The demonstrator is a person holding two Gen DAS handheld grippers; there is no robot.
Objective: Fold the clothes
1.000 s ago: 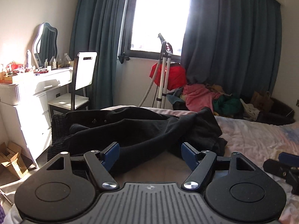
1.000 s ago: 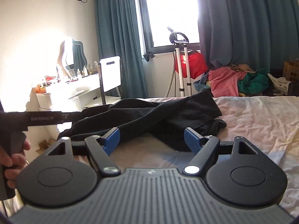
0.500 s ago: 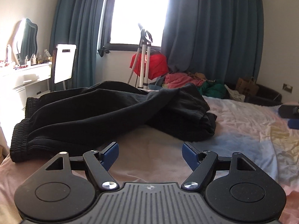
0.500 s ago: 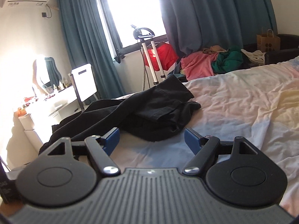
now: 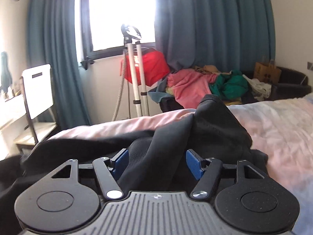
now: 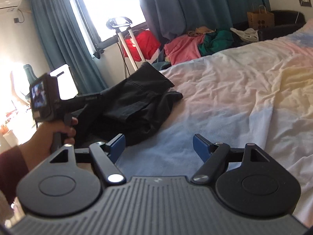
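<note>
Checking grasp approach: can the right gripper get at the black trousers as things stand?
Probably yes. The right gripper is open over bare sheet, the black trousers lie just ahead to its left, and nothing lies between them.

— Black trousers [image 5: 213,129] run off the left wrist view's left edge, smeared with blur; cuffs and waistband can't be picked out.

— From the right wrist view, the left gripper's [image 6: 93,99] fingers are buried behind that dark cloth. Contact? Can't tell.

— Dressing table [image 5: 9,105] is cropped and washed out, bottles too small to name.

— Person's sleeve [image 6: 11,168] is cut off at the frame's left edge.
</note>
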